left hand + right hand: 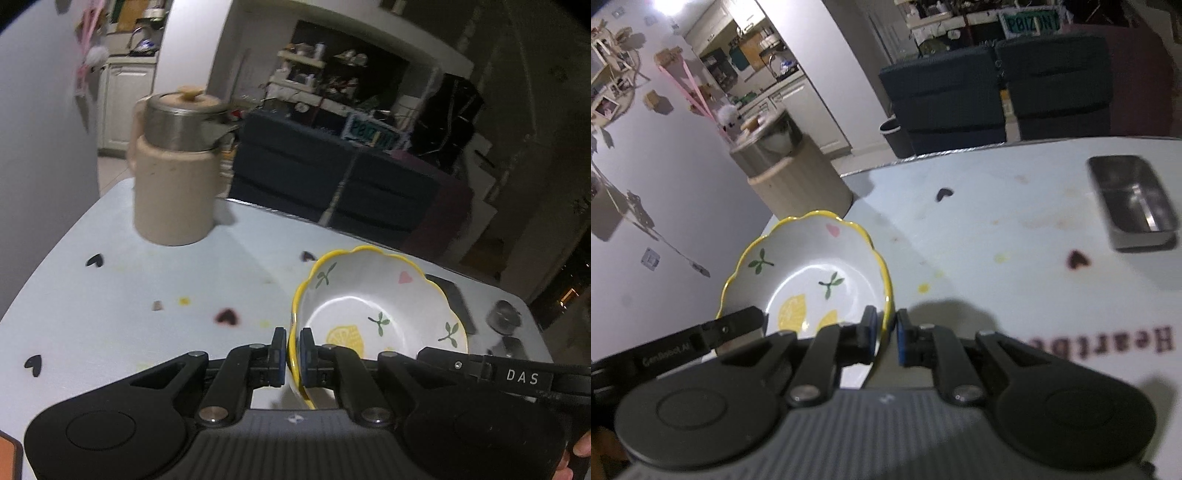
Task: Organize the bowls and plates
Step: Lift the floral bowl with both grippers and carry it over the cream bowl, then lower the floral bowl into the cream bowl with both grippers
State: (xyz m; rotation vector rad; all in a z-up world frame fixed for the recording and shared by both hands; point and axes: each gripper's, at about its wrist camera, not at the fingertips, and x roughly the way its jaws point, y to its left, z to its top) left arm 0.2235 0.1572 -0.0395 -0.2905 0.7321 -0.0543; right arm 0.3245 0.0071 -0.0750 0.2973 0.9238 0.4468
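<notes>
The bowl, white with a wavy yellow rim and lemon print, hangs above the pale surface, gripped at opposite edges by both tools. The left gripper has its fingers nearly closed on the rim's near left edge, one pad inside and one outside. The right gripper pinches the opposite edge the same way, fingers narrow on the thin wall.

The likely trouble is the two grips working against each other. Each holds only a sliver of glazed, scalloped rim; if the hands drift apart or twist unevenly, one pad could slide off and the bowl would swing from the other grip or drop onto the surface and chip. Squeezing harder on so thin an edge could crack it instead.

Around it, a beige jug with a metal collar stands near the far left edge, and a steel tray sits well apart on the right. A sweep toward either could clip it; the jug looks tall enough to tip. No other bowls or plates show, so I cannot tell where this one is headed.
</notes>
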